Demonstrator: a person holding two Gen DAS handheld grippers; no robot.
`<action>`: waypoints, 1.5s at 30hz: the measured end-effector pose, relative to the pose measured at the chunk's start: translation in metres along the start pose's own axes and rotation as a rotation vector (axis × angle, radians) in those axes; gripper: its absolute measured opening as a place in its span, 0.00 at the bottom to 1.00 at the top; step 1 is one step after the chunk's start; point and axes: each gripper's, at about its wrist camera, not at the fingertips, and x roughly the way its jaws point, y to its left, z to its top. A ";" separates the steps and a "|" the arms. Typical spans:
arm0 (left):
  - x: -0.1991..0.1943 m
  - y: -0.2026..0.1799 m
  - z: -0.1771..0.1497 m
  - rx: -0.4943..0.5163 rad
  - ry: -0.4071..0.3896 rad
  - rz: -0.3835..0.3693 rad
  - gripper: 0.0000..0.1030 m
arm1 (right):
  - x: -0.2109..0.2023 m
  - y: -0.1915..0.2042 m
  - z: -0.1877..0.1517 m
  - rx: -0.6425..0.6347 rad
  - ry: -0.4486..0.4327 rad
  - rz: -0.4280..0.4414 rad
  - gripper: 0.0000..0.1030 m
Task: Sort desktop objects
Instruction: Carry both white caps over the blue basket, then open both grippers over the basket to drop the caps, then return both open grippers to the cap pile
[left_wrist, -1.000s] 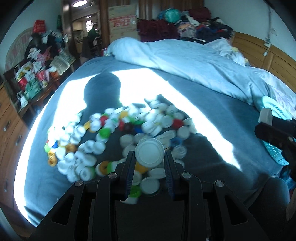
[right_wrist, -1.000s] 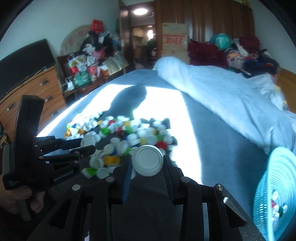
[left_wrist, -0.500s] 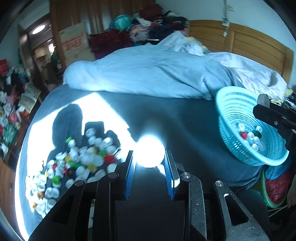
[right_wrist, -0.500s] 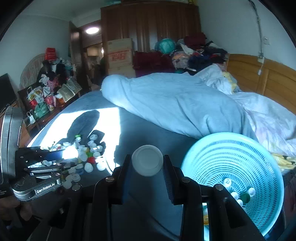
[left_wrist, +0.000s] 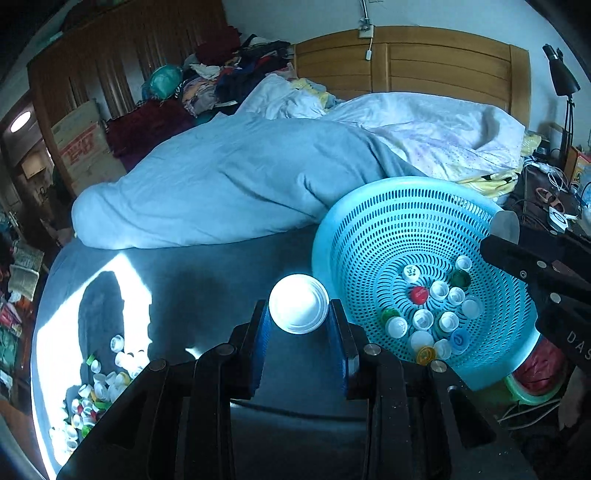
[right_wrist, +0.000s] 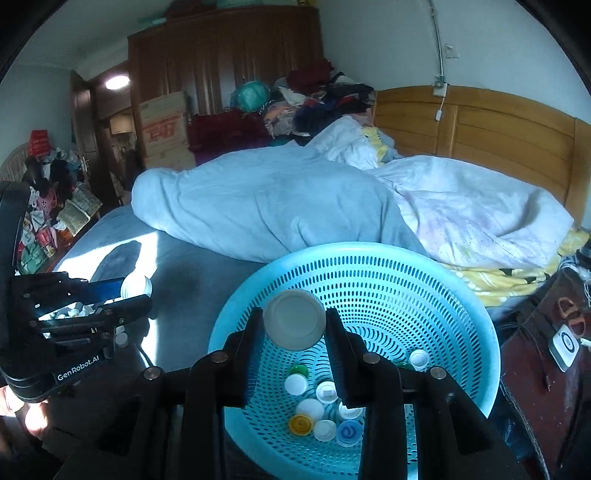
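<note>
Currently, two white caps in transit — right gripper (right_wrist: 294, 325) clamped on one cap (right_wrist: 294, 319) over the blue basket (right_wrist: 476, 325), left gripper (left_wrist: 298, 314) clamped on another (left_wrist: 298, 303) left of its rim — early release risks dropping that cap onto the bed (left_wrist: 207, 266).
</note>
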 end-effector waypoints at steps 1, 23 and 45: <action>0.002 -0.004 0.002 0.004 0.002 -0.006 0.26 | 0.001 -0.004 -0.001 0.007 0.001 -0.003 0.34; 0.013 -0.022 0.011 -0.003 0.022 0.010 0.62 | -0.003 -0.024 -0.011 0.067 -0.018 -0.036 0.81; -0.050 0.307 -0.321 -0.825 0.350 0.641 0.96 | 0.097 0.253 -0.118 -0.256 0.327 0.573 0.96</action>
